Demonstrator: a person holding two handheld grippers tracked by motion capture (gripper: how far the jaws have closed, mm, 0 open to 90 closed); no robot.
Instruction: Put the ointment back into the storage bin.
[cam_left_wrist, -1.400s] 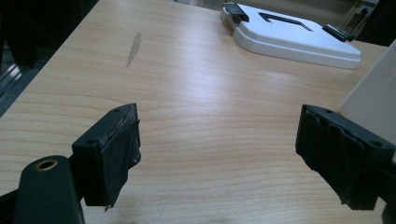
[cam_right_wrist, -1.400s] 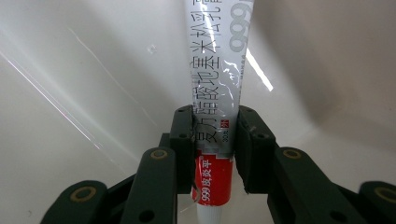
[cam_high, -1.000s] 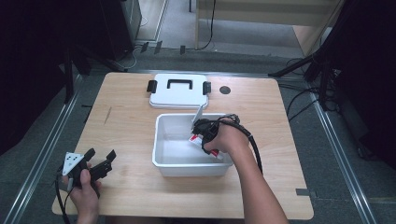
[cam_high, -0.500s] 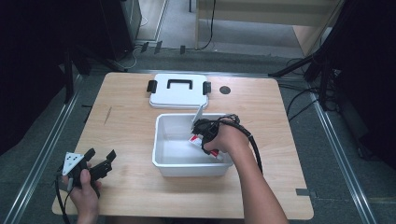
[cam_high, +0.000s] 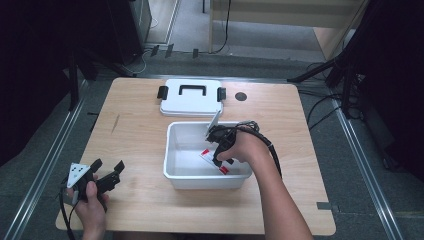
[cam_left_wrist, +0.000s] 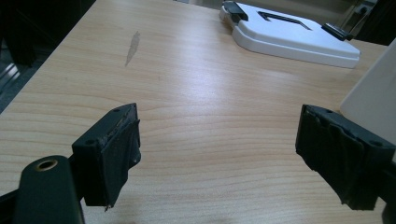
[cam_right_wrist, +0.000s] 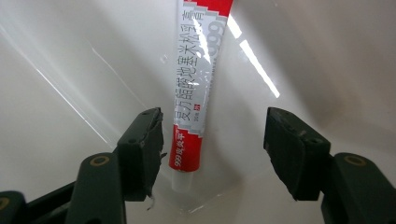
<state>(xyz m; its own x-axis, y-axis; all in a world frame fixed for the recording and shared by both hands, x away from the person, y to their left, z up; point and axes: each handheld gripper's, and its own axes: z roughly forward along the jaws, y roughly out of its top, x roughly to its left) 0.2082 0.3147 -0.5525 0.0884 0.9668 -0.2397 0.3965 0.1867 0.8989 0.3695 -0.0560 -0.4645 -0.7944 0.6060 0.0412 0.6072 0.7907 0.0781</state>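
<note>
My right gripper (cam_right_wrist: 212, 149) is down inside the white rectangular plastic tub (cam_high: 172, 150), its jaws spread wide and holding nothing. Between them, lying flat on the tub's glossy floor, is the red-and-white soft squeeze tube of ointment with printed lettering (cam_right_wrist: 198, 79). Its capped end points toward me, close to my left-hand jaw in the right gripper view and well clear of the other one. From above, the tube (cam_high: 216, 161) sits toward the near right part of the tub, partly hidden by my hand.

I judge the tube to be light and soft-walled, so it will dent if I pinch hard. Its skin looks smooth, and the tub floor is slick, so it may skate away if only one jaw touches it first. The best hold, I think, is across the body a little above the cap, where it is fuller and firmer, with the jaws centred on it so both meet it together.

The tub walls are the main obstacle: they crowd my hand and limit how I can tilt. The white flat lid with black handle and black side latches (cam_high: 191, 97) lies on the pale wooden bench (cam_high: 135, 125) just beyond the tub, out of the way. My left gripper (cam_high: 106, 169) rests open near the bench's front left corner, empty, with bare wood ahead of it.
</note>
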